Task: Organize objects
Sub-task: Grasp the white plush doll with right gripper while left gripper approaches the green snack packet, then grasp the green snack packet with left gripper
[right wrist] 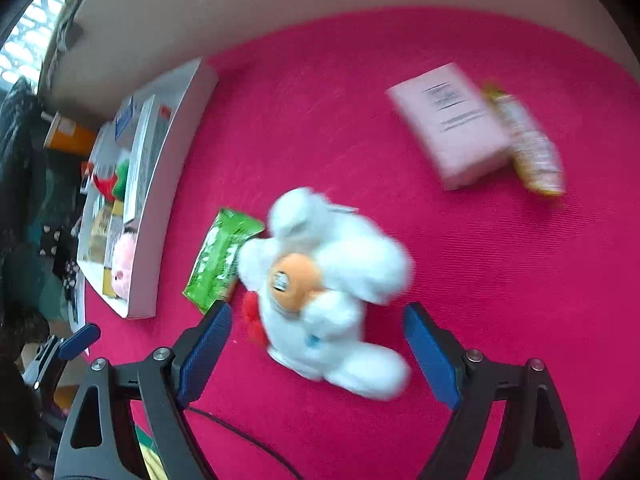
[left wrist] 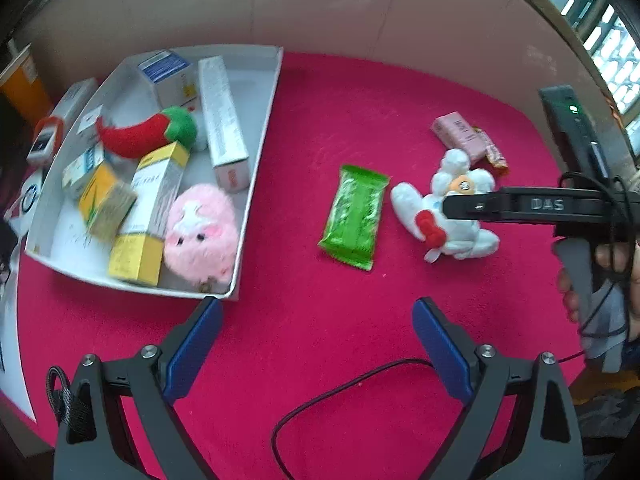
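Green packet (left wrist: 354,216) lies between white plush (left wrist: 448,208) and filled tray (left wrist: 256,168).

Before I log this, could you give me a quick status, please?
Both tools open, empty. Right tool over white plush. Green packet touching it.

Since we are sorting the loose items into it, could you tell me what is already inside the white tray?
The white tray holds a red chilli plush, a pink fluffy plush and several upright and leaning cartons. Whatever lies beneath them on the tray floor is covered.
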The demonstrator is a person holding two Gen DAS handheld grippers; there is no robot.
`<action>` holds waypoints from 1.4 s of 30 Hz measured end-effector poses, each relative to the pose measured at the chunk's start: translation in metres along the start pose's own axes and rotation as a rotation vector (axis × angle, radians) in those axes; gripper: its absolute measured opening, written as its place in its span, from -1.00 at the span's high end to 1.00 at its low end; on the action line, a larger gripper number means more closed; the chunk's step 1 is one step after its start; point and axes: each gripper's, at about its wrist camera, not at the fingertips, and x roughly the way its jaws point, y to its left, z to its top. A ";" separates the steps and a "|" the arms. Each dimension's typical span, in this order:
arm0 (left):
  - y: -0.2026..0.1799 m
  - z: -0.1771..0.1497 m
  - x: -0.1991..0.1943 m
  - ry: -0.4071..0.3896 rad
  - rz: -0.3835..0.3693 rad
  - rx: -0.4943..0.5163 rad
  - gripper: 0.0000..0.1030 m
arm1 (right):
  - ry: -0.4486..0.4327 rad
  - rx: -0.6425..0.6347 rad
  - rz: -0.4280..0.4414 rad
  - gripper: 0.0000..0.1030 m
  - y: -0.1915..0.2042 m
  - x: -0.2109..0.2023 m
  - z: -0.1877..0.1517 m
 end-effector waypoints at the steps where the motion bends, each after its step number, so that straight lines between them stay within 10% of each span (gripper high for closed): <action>1: 0.001 0.000 0.001 0.006 0.007 -0.008 -0.85 | 0.011 -0.008 0.002 -0.76 0.004 0.007 0.002; 5: -0.003 0.004 0.005 0.022 0.025 -0.011 -0.85 | 0.028 -0.032 0.013 -0.79 0.011 0.022 0.005; 8: -0.013 0.011 0.012 0.028 0.022 0.021 -0.85 | 0.014 -0.127 0.002 -0.12 0.014 0.020 0.005; 10: -0.022 0.019 0.021 0.036 0.013 0.050 -0.85 | -0.002 -0.134 0.010 -0.01 0.007 0.010 0.004; 30: -0.056 0.064 0.120 0.104 0.065 0.247 -0.87 | -0.222 0.197 0.053 -0.02 -0.106 -0.107 -0.014; 33: -0.055 0.063 0.117 0.096 0.057 0.247 -0.61 | -0.224 0.186 0.072 -0.02 -0.105 -0.111 -0.013; 37: -0.054 0.062 0.109 0.075 0.070 0.243 0.20 | -0.225 0.165 0.081 -0.02 -0.092 -0.109 -0.008; 42: -0.057 0.055 0.100 0.056 0.055 0.235 0.31 | -0.229 0.112 0.090 -0.02 -0.069 -0.106 -0.004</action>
